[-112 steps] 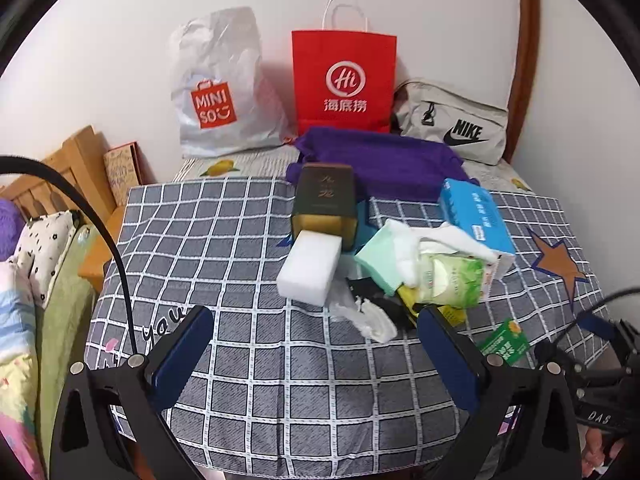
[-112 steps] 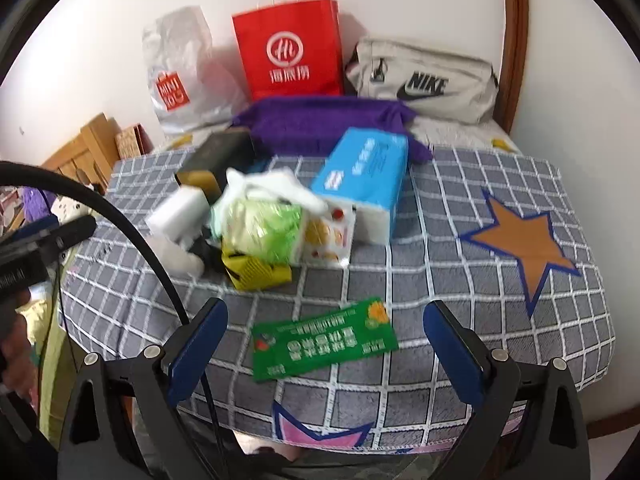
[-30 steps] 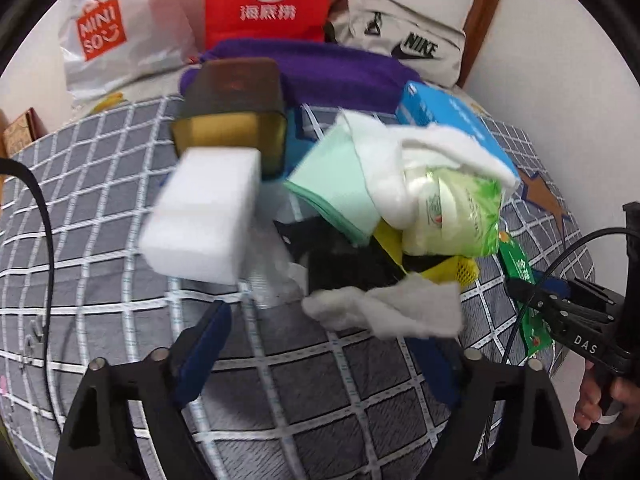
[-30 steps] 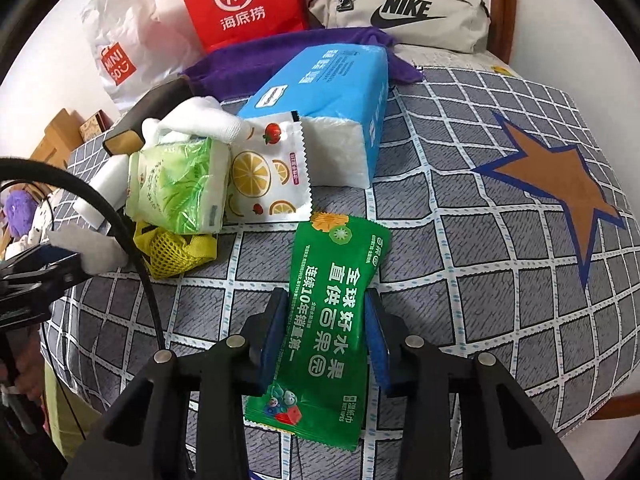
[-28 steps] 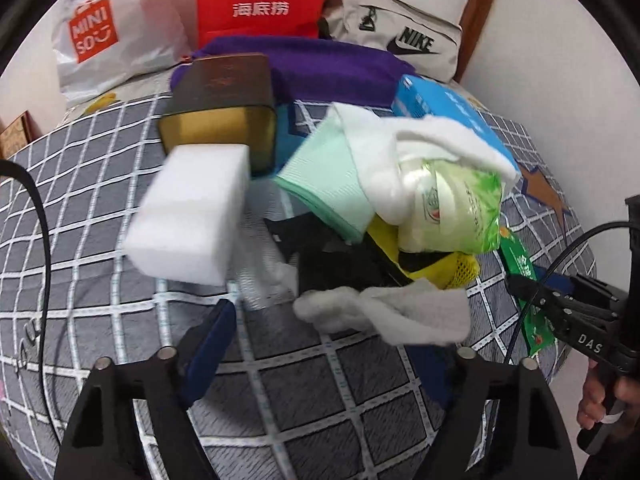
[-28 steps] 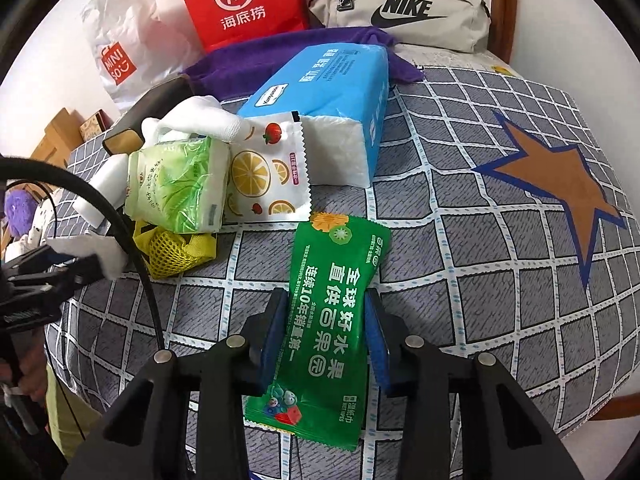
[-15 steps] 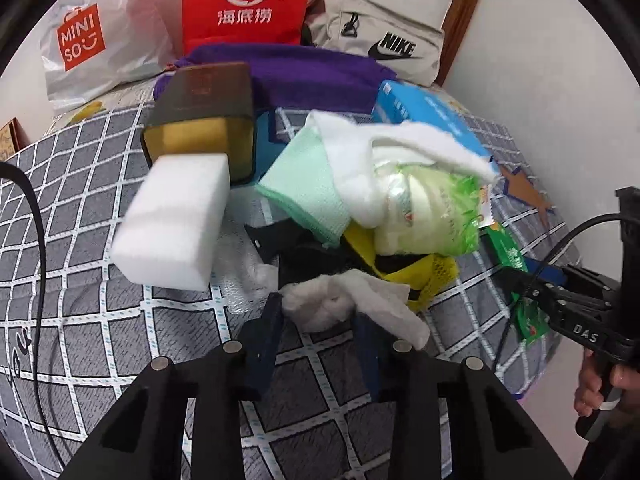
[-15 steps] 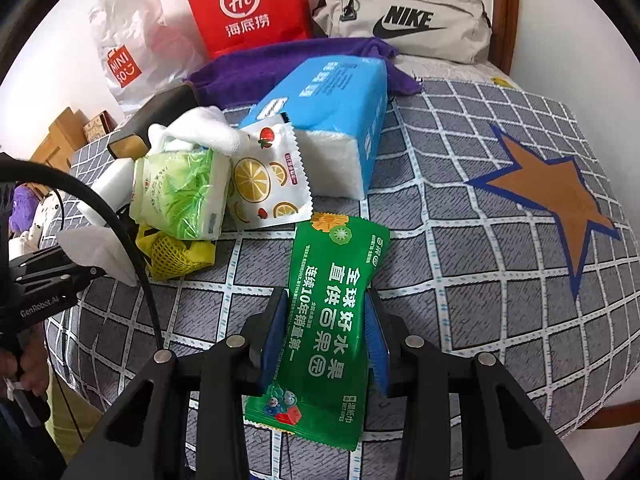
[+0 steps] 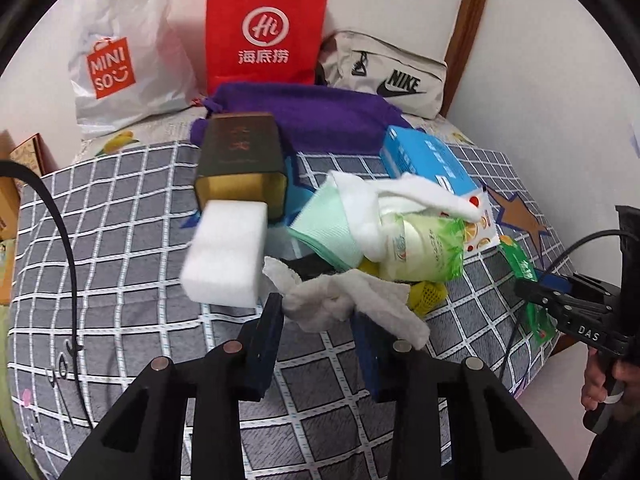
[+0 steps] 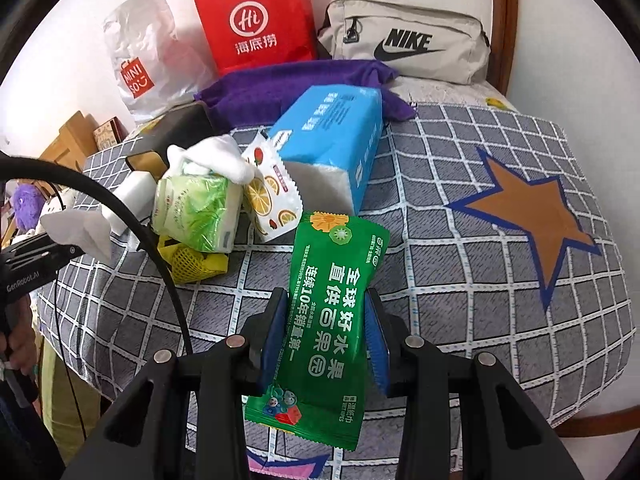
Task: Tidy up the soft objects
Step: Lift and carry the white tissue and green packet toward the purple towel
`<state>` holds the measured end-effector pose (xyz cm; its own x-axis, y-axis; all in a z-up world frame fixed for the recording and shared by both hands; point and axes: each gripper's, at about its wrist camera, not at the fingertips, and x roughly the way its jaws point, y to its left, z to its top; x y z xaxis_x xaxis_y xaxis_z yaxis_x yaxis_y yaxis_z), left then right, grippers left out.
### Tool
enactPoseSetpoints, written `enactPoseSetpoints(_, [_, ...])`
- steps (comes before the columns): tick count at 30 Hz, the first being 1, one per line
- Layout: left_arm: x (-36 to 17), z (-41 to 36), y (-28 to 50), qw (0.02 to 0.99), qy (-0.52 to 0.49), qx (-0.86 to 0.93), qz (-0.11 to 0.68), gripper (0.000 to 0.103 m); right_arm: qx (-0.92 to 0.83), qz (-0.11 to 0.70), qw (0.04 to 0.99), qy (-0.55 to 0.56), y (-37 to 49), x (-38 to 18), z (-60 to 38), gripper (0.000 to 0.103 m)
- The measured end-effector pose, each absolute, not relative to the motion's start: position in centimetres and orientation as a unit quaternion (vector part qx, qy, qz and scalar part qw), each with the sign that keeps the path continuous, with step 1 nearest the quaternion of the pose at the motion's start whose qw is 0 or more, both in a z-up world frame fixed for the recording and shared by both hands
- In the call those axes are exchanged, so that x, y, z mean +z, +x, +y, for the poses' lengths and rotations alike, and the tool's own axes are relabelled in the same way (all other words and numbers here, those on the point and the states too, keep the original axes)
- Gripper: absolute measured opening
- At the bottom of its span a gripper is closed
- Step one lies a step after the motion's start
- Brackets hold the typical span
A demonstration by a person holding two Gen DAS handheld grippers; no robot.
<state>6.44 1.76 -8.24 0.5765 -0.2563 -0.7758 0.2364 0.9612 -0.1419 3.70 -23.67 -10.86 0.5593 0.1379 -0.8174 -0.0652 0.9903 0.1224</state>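
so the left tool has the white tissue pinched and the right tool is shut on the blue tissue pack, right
Not quite. The left tool does pinch the white tissue, but the right tool is shut on the green wet wipes packet, not the blue tissue pack, which lies untouched further back on the checked cloth. The right wrist view shows it.

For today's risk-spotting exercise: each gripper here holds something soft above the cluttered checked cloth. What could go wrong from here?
1. The left gripper pinches only part of the crumpled white tissue; its loose tail could snag the yellow mesh or tear.
2. The right gripper squeezes the green wet-wipes pack mid-length; the slick pack may slip out.
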Motion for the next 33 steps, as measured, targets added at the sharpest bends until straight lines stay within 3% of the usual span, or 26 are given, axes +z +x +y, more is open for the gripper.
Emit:
enactPoseSetpoints(17, [-6.0,2.8,8.7,0.897,-0.025,-0.121,0.425,0.033,0.075,0.441,0.894,0.036,6.3,-8.0,-23.7,0.038])
enactPoseSetpoints(33, [-2.9,4.7,16.8,0.908,-0.016,-0.087,0.409,0.033,0.125,0.388,0.913,0.029,18.4,-3.6,-22.6,0.038])
